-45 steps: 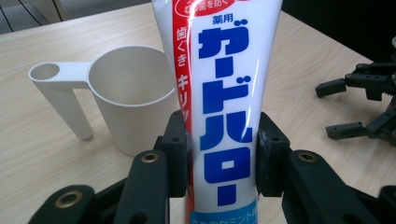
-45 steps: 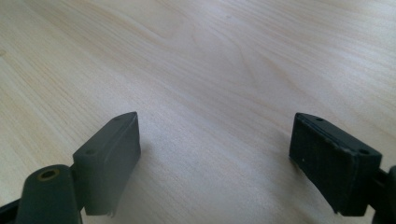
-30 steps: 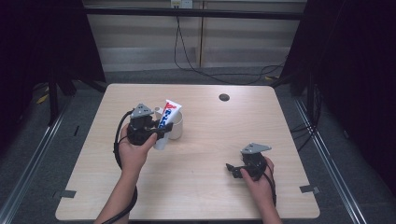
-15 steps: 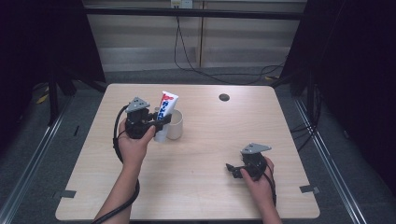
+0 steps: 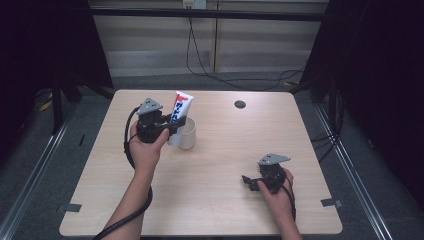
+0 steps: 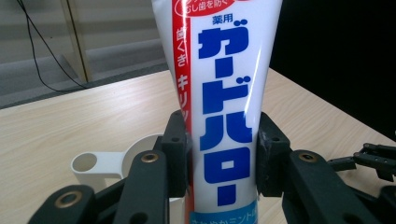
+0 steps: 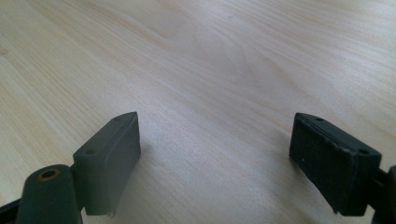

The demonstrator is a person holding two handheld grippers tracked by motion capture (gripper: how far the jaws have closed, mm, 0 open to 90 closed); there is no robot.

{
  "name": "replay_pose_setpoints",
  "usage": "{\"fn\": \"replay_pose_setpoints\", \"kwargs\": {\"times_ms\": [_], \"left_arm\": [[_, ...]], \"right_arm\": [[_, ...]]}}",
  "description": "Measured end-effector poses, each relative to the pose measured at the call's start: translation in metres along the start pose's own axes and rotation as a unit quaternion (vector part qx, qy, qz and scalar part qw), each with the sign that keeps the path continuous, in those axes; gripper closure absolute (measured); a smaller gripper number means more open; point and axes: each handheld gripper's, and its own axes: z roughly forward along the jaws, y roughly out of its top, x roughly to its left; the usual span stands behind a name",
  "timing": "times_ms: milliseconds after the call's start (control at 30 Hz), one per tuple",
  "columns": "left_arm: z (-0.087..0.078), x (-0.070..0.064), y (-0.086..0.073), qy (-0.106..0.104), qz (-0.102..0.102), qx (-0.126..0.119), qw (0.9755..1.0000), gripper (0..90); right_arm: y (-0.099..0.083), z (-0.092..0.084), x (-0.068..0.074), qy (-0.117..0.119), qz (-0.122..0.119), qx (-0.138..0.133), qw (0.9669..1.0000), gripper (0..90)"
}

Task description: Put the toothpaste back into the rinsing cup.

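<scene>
Lifted a little higher than half a second ago, the toothpaste tube (image 5: 180,108) now stands more upright above the white mug (image 5: 184,134), its lower end at or just inside the mug's mouth; the mug has not shifted on the table (image 5: 215,200). At the mug's left side the left gripper (image 5: 170,129) is held in the person's left hand (image 5: 145,147), its jaws pinching the tube from both sides. In the left gripper view the two black pads (image 6: 177,154) press flat against the white tube (image 6: 224,116), which bears blue and red Japanese lettering, and the mug's (image 6: 107,163) rim and round handle show just behind and below the jaws. A black cable (image 5: 129,150) loops from this gripper down along the forearm.

Well to the right of the mug and nearer the person, the right gripper (image 5: 248,182) rests low on the table in the right hand (image 5: 278,192), unmoved since the earlier frames. Its jaws are spread wide with nothing between them; in the right gripper view only bare wood grain (image 7: 210,93) lies between the two pads (image 7: 109,154). Far beyond the mug to its right, a small dark round disc (image 5: 240,104) sits on the tabletop near the back edge.
</scene>
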Motion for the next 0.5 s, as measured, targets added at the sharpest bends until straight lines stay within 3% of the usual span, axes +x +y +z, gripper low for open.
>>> {"fn": "replay_pose_setpoints", "kwargs": {"times_ms": [500], "left_arm": [[0.012, 0.007, 0.009, 0.006, -0.002, -0.002, 1.0000, 63.5]], "right_arm": [[0.000, 0.000, 0.000, 0.001, 0.000, 0.000, 1.0000, 16.3]]}}
